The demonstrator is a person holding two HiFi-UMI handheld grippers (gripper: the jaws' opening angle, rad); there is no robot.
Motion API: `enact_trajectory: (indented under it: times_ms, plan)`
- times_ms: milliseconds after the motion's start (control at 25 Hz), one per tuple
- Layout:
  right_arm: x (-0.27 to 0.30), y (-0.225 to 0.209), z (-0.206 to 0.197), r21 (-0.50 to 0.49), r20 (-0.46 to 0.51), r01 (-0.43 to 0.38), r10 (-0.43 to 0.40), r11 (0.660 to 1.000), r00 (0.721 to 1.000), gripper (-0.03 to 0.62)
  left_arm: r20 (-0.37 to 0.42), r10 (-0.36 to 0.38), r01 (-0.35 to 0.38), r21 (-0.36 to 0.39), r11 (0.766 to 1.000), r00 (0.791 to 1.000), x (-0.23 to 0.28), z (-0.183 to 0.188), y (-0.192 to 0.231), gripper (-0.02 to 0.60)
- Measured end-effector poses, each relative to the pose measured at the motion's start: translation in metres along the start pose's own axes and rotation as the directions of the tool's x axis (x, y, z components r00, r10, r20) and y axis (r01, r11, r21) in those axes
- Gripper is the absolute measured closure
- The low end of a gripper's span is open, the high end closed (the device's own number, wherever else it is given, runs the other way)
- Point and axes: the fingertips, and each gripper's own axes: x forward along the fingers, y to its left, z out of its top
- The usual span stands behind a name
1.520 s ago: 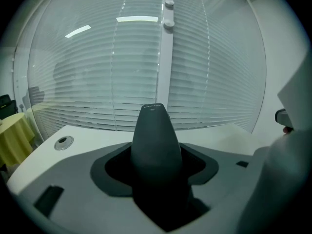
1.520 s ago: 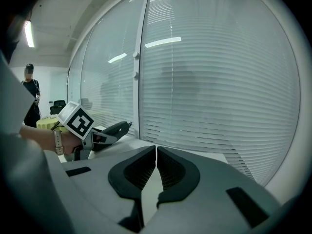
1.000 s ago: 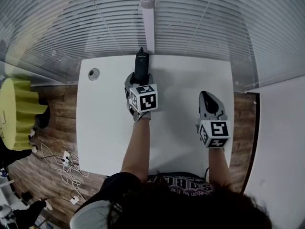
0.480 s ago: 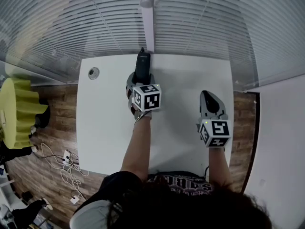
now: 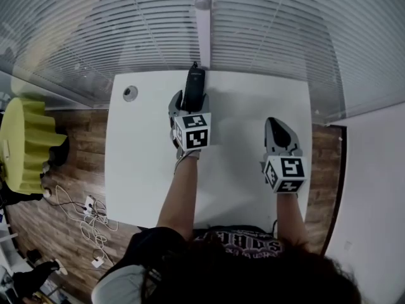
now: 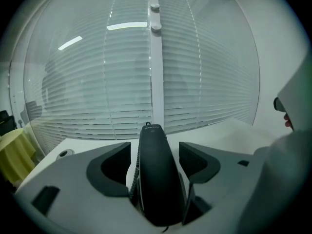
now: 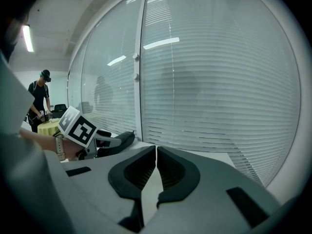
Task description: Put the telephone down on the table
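The black telephone handset (image 6: 156, 179) lies lengthwise between the jaws of my left gripper (image 6: 155, 152), its tip toward the blinds. Those jaws are opening, and gaps show between the front pads and the handset. In the head view the handset (image 5: 193, 84) sits near the far edge of the white table (image 5: 139, 157), sticking out ahead of the left gripper (image 5: 190, 103). My right gripper (image 5: 278, 132) rests further right over the table. In its own view the right gripper (image 7: 156, 155) is shut with nothing between the pads.
A round cable grommet (image 5: 130, 94) is set in the table's far left corner. A glass wall with blinds (image 5: 253, 30) rises right behind the table. A yellow seat (image 5: 25, 147) and loose cables (image 5: 88, 214) are on the wooden floor at the left. A person (image 7: 44, 99) stands far off.
The left gripper's marker cube has shifted a little and its jaws have spread slightly round the handset. The right gripper has stayed put.
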Motion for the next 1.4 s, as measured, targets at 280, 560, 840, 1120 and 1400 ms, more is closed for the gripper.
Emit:
enact_trajectory:
  times_ms: [280, 560, 840, 1120, 1400]
  plan:
    - [-0.002, 0.013, 0.014, -0.008, 0.032, -0.026, 0.026, 1.000, 0.999, 0.563, 0.065, -0.040, 0.037, 0.042, 0.998, 0.997, -0.045, 0.027, -0.008, 0.284]
    - [-0.007, 0.034, 0.032, -0.028, 0.076, -0.076, 0.078, 0.997, 0.994, 0.563, 0.161, -0.105, 0.093, 0.076, 0.993, 0.981, -0.103, 0.062, -0.018, 0.302]
    - [-0.022, 0.053, 0.050, -0.043, 0.116, -0.114, 0.118, 0.993, 0.986, 0.563, 0.244, -0.154, 0.130, 0.113, 0.985, 0.958, -0.163, 0.088, -0.039, 0.399]
    - [-0.044, 0.066, 0.054, -0.057, 0.146, -0.143, 0.150, 0.988, 0.978, 0.563, 0.275, -0.162, 0.143, 0.086, 0.986, 0.948, -0.203, 0.085, -0.045, 0.535]
    - [-0.071, 0.080, 0.051, -0.078, 0.172, -0.172, 0.183, 0.982, 0.968, 0.563, 0.290, -0.172, 0.164, 0.052, 0.985, 0.941, -0.241, 0.065, -0.050, 0.578]
